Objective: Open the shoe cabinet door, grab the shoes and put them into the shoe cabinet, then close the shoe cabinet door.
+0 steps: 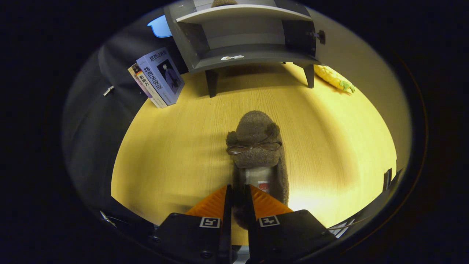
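The gripper (pixel 238 200) is drawn narrow, both fingers pressing the heel rim of a fuzzy brown slipper (pixel 256 146) pinched between them. The slipper (with a thin bow across its upper and a pale insole showing in the opening) lies on the wooden surface (pixel 176 154), its long axis running straight away from the fingers, toe toward the shoe cabinet (pixel 245 36) beyond, whose door stands open.

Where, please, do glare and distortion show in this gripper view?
Gripper view: a bright glare patch on the light wooden tabletop right of the fuzzy brown slipper; fisheye bends the grey open shoe cabinet; gripper fingers pinch the slipper's heel rim.
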### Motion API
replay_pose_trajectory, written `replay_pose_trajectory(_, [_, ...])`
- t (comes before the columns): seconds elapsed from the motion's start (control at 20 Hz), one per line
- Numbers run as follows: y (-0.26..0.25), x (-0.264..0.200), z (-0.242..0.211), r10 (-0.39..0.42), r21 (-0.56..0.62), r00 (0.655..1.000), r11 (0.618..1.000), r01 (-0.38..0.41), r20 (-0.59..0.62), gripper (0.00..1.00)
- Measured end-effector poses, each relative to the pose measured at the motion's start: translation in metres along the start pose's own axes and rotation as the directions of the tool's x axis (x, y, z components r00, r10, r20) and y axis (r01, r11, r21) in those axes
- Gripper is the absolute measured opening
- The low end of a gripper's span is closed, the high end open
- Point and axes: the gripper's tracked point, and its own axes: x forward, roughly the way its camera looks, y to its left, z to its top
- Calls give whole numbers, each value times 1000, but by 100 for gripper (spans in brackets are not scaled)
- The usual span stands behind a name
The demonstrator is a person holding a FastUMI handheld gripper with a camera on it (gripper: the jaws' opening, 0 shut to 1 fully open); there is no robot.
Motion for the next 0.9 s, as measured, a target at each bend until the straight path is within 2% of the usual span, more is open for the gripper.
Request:
replay_pose_trajectory(0.35, [0,28,14,-10,-52,999,999,12,40,23])
replay_pose_trajectory(0.55, [-8,44,31,-37,-37,996,999,40,77,28])
replay_pose_trajectory(0.9, [-13,65,55,-61,-33,989,997,66,136,28])
